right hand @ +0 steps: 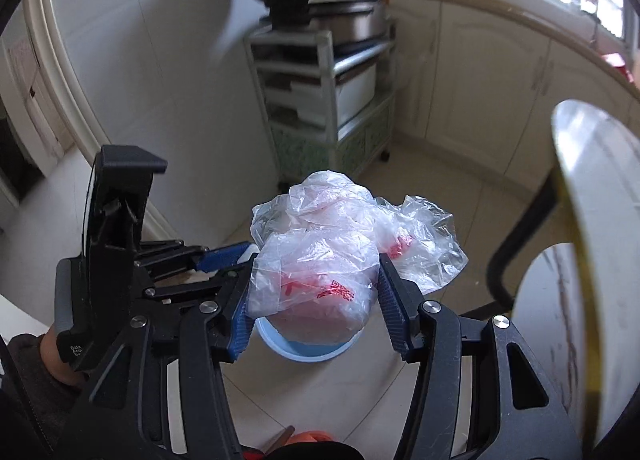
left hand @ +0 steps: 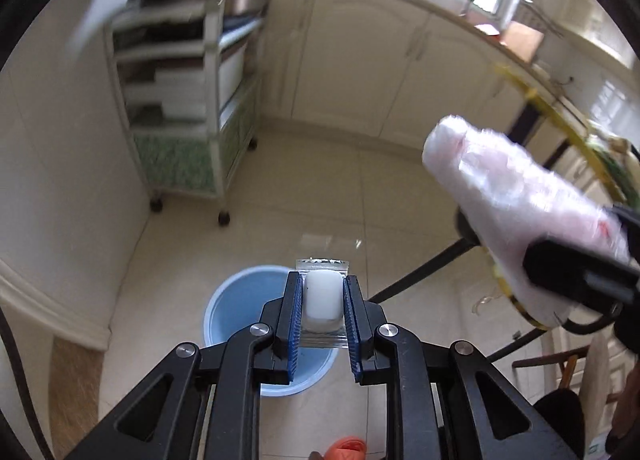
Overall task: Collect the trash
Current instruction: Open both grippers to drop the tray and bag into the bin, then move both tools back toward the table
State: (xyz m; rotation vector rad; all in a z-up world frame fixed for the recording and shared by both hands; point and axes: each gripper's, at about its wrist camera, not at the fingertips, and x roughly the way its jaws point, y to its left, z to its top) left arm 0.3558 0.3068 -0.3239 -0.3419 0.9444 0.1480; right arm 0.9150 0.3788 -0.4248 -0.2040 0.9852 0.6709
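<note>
My left gripper (left hand: 323,292) is shut on a small clear zip bag with a white block inside (left hand: 323,302), held above a light blue bucket (left hand: 240,300) on the tiled floor. My right gripper (right hand: 314,292) is shut on a crumpled clear plastic bag with red print (right hand: 320,260), also over the blue bucket (right hand: 308,350). In the left wrist view that plastic bag (left hand: 516,195) and the right gripper (left hand: 576,272) show at the right, blurred. In the right wrist view the left gripper (right hand: 224,256) sits at the left, held by a hand.
A white wheeled shelf cart (left hand: 180,107) with a metal pot stands by the wall. Cream cabinets (left hand: 360,59) run along the back. A round table edge (right hand: 580,219) with black legs (left hand: 420,276) is at the right. An orange slipper (left hand: 346,448) lies near the bottom.
</note>
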